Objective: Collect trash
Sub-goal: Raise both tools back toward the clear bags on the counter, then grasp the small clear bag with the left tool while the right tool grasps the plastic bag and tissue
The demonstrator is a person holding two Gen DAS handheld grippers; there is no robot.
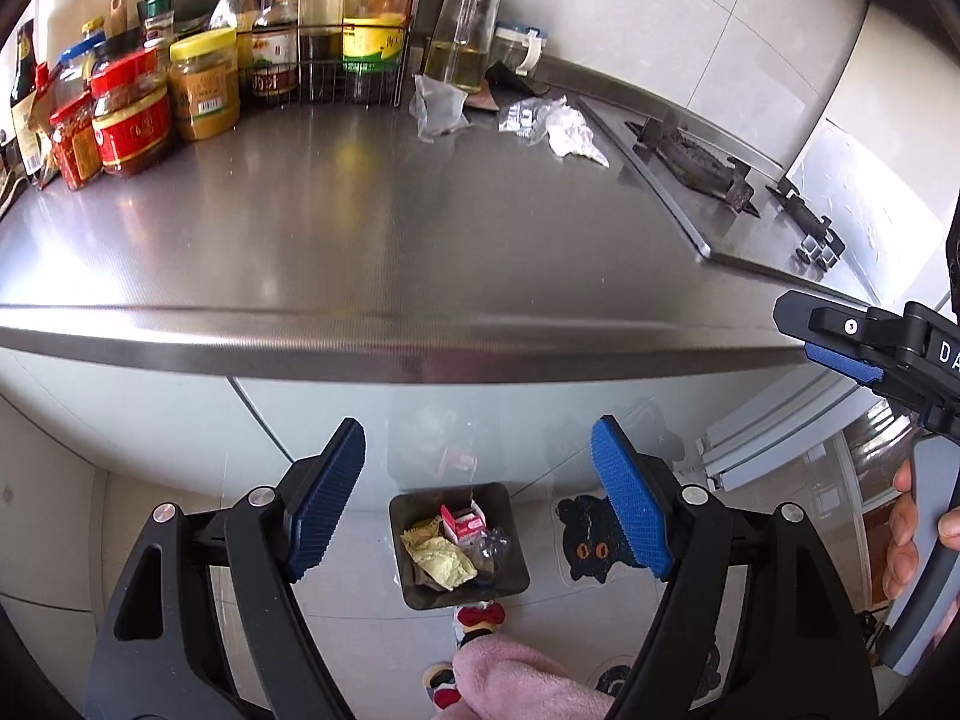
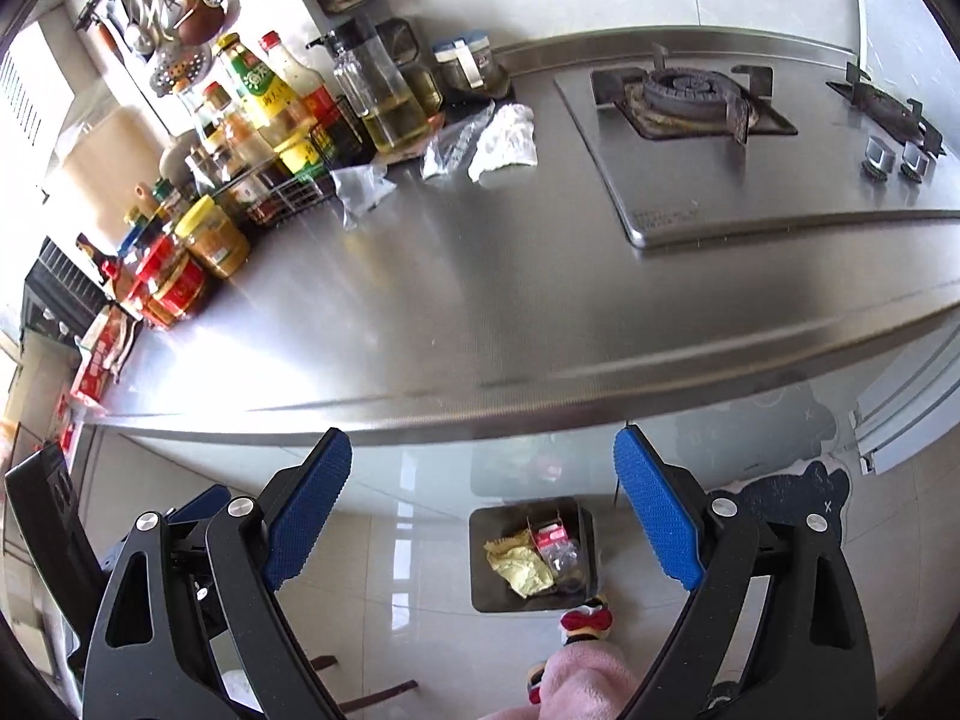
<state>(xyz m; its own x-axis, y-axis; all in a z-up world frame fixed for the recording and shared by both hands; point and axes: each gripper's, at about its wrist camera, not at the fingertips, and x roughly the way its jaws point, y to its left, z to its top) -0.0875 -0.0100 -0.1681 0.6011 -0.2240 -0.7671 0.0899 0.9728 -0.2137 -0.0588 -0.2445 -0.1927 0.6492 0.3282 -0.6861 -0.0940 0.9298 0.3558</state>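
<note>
A dark square trash bin point(image 1: 518, 576) point(image 2: 576, 510) stands on the floor below the counter edge, holding a yellow wrapper point(image 1: 441, 561) point(image 2: 519, 567), a red and white carton point(image 1: 463, 521) and clear plastic. On the steel counter point(image 1: 360, 228) point(image 2: 480, 300) at the back lie a crumpled white tissue point(image 1: 573, 131) point(image 2: 507, 141), a clear plastic wrapper point(image 1: 521, 117) point(image 2: 447, 147) and a clear plastic bag point(image 1: 438, 105) point(image 2: 360, 186). My left gripper point(image 1: 478, 468) is open and empty above the bin. My right gripper point(image 2: 483, 477) is open and empty above the floor; it also shows in the left wrist view point(image 1: 840, 336).
Sauce jars and bottles point(image 1: 198, 78) point(image 2: 240, 180) crowd the counter's back left, some in a wire rack point(image 1: 348, 84). A gas hob point(image 1: 708, 180) point(image 2: 684, 138) takes the right side. A glass oil dispenser point(image 1: 462, 30) stands by the trash. A black cat mat point(image 1: 588, 546) lies on the floor.
</note>
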